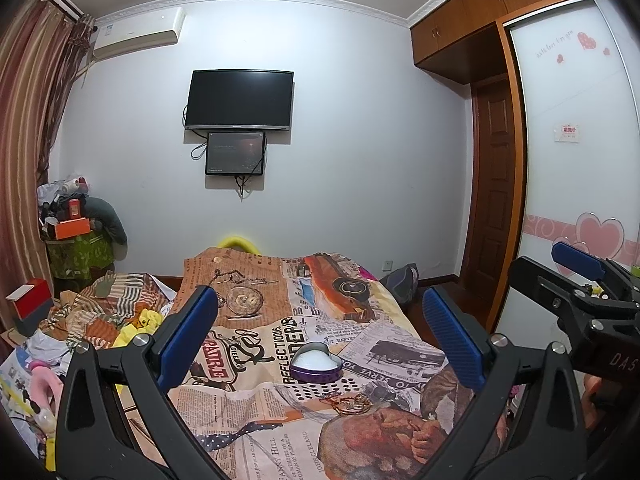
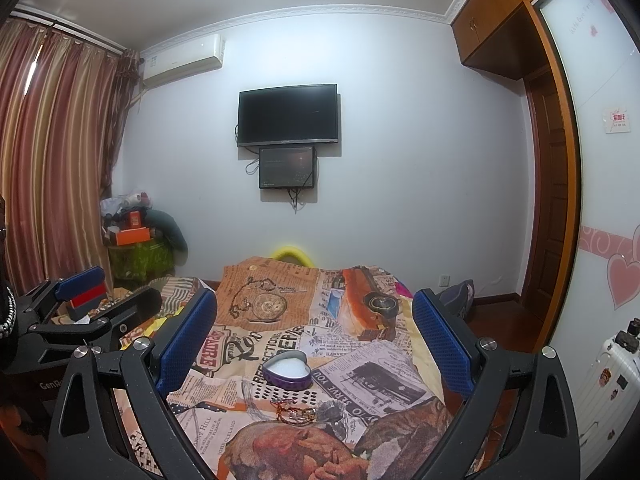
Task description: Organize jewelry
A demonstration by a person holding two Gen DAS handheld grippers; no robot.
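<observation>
Purple heart tin (image 1: 315,362) — jewelry (image 1: 349,402) just beside

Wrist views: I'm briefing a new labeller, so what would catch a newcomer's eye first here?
Probably the loud newspaper-print bedspread filling the foreground, with a purple heart-shaped tin lying open at its middle. Just nearer the cameras lies a small tangle of jewelry. Both grippers, left and right, hang wide open above the bed, holding nothing.

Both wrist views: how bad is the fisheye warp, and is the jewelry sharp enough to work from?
Left wrist view: walls bow outward, corners vignette black; the jewelry pile is small and soft against the busy printed bedspread. Right wrist view: same warp; heart-shaped tin reads clearly, the jewelry less so.
</observation>
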